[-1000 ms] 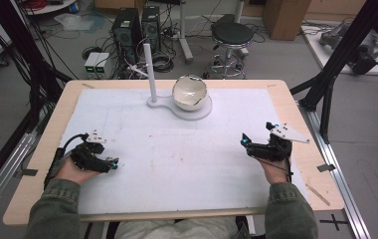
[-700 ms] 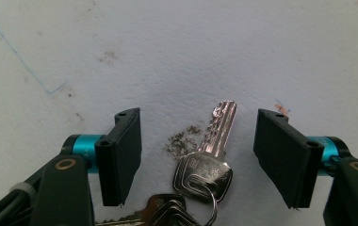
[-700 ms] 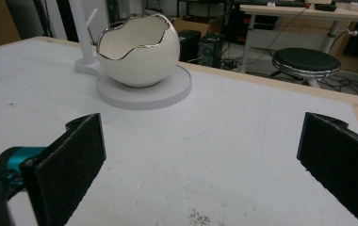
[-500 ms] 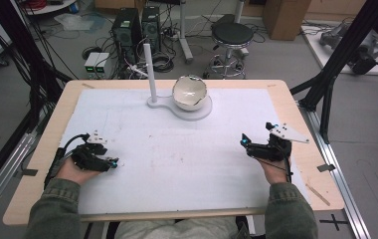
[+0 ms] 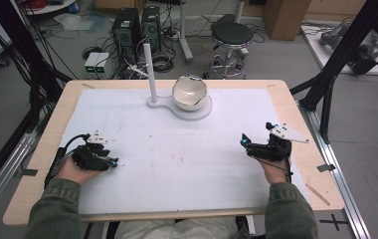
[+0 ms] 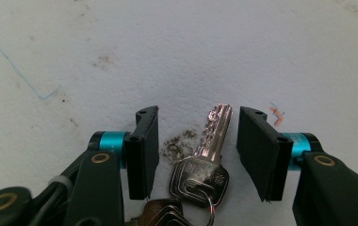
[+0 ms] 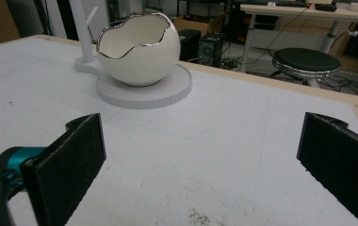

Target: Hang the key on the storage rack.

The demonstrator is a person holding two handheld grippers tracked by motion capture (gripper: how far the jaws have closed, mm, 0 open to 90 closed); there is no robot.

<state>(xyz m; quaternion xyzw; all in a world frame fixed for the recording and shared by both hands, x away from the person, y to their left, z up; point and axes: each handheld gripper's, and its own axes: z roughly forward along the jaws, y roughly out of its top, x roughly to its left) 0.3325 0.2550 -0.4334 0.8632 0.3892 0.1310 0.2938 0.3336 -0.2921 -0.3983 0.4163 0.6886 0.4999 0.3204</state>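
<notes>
We have the left claw low over the white worktop at its near left, and the key lies flat right between its jaws; they have just been closing, yet neither pad touches metal, so nothing is gripped; the key's long axis runs away from us, blade far, bow near on its ring; the right claw sits released at the near right, facing the egg-shaped bowl beyond.

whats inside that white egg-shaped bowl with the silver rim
From above, the white egg-shaped bowl with the silver rim shows only bare glossy inner wall. Its near wall hides the bottom in the right gripper view.
</notes>
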